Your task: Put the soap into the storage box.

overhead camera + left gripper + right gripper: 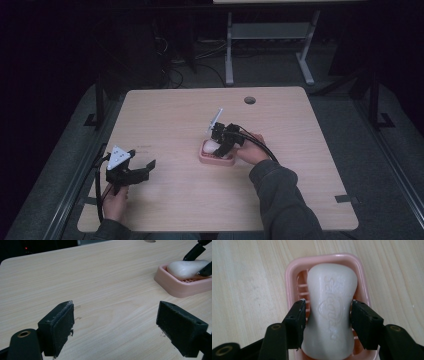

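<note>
A white bar of soap (329,315) lay in a pink soap dish (292,272) near the middle of the worktop (170,115). The right gripper (327,322) was down over the dish, with one jaw on each side of the soap's narrow middle. The jaws looked as if they were touching the soap, but it was hard to tell if they were really squeezing it or just sitting beside it.

The left gripper (131,170) was held over the near left part of the worktop, well apart from the dish. Its jaws were spread wide and had nothing between them.

A few things could go wrong from here. Soap is smooth and slippery, so it might pop out of the jaws if they squeezed too hard or off to one side. If it were lifted with a weak hold, it could slide down and drop back. The dish is light and nothing was holding it, so it might scoot or tip when the soap got pulled.
</note>
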{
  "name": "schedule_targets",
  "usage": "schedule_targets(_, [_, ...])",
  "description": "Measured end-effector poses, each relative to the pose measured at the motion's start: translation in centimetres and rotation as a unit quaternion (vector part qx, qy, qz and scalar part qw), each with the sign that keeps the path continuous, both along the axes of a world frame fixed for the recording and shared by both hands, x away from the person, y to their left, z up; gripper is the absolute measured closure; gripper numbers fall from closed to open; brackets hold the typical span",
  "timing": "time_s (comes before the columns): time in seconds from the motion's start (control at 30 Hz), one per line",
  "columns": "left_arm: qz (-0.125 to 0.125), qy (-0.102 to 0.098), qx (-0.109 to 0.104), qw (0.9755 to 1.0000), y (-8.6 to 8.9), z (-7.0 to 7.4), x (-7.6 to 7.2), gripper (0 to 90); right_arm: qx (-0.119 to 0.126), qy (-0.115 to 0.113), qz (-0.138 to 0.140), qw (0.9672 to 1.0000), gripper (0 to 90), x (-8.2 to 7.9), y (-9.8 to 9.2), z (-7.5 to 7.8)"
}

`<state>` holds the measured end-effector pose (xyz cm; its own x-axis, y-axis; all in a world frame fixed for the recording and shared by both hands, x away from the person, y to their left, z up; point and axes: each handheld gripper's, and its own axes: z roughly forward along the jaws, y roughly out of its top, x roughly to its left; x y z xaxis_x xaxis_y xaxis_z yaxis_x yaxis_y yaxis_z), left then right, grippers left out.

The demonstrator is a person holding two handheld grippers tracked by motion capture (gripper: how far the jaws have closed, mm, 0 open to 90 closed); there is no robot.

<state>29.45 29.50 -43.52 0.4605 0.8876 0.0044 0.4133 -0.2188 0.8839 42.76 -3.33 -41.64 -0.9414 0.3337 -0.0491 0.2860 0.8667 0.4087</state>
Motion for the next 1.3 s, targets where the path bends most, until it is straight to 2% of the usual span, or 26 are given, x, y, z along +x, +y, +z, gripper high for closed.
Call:
schedule_targets(0.1, [0.0,0.0,-0.001,1.0,0.0,0.0,0.0,14.4,0.012,0.005,-0.007,0.9999,43.1,-0.2,-0.4,0.0])
schedule_targets(0.13, [-0.001,-0.001,-0.001,1.0,0.0,0.0,0.0,14.4,0.02,-0.002,-0.012,0.9997,42.5,-0.4,-0.8,0.1])
schedule_targets(0.37, [-0.002,0.0,-0.001,1.0,-0.1,-0.1,0.0,14.4,0.045,-0.01,-0.019,0.9987,44.0,-1.4,-2.3,0.9])
schedule_targets(0.53, [-0.002,0.0,0.0,1.0,-0.1,0.0,0.0,14.4,0.06,-0.002,-0.023,0.9979,50.1,-2.2,-3.4,1.5])
schedule_targets(0.63, [-0.001,0.0,-0.001,1.0,-0.1,-0.1,0.0,14.4,0.056,-0.003,-0.007,0.9984,62.7,-3.1,-3.8,2.1])
schedule_targets(0.67, [-0.001,0.001,-0.001,1.0,-0.1,0.0,0.0,14.4,0.062,0.005,0.0,0.9981,62.7,-3.4,-3.8,2.2])
schedule_targets(0.73, [-0.001,0.001,-0.001,1.0,-0.2,0.0,0.0,14.4,0.066,0.011,0.008,0.9978,68.6,-3.6,-3.8,2.3])
schedule_targets(0.8, [-0.001,0.001,-0.001,1.0,-0.2,0.0,0.0,14.4,0.061,0.018,0.03,0.9976,73.6,-4.4,-3.7,2.1])
schedule_targets(0.83, [-0.001,0.001,-0.001,1.0,-0.2,0.0,-0.1,14.4,0.061,0.018,0.03,0.9976,73.6,-4.4,-3.7,2.1])
schedule_targets(0.87, [-0.001,0.001,0.0,1.0,-0.2,0.0,-0.1,14.4,0.056,0.036,0.032,0.9973,73.9,-4.6,-3.8,1.6])
schedule_targets(0.97, [-0.002,0.0,0.0,1.0,-0.2,-0.1,0.0,14.4,0.047,0.045,0.031,0.9974,74.3,-4.8,-3.9,1.1])
schedule_targets(1.0, [-0.002,0.0,-0.002,1.0,-0.2,-0.1,0.0,14.4,0.04,0.057,0.026,0.9972,74.4,-4.8,-4.0,0.5])
schedule_targets(1.1, [-0.002,0.0,-0.001,1.0,-0.2,-0.1,0.0,14.4,0.033,0.068,0.023,0.9969,74.3,-4.6,-4.1,-0.3])
schedule_targets(1.3, [0.0,-0.001,-0.001,1.0,-0.1,-0.1,0.0,14.4,0.027,0.073,0.013,0.9969,74.8,-4.0,-4.2,-0.9])
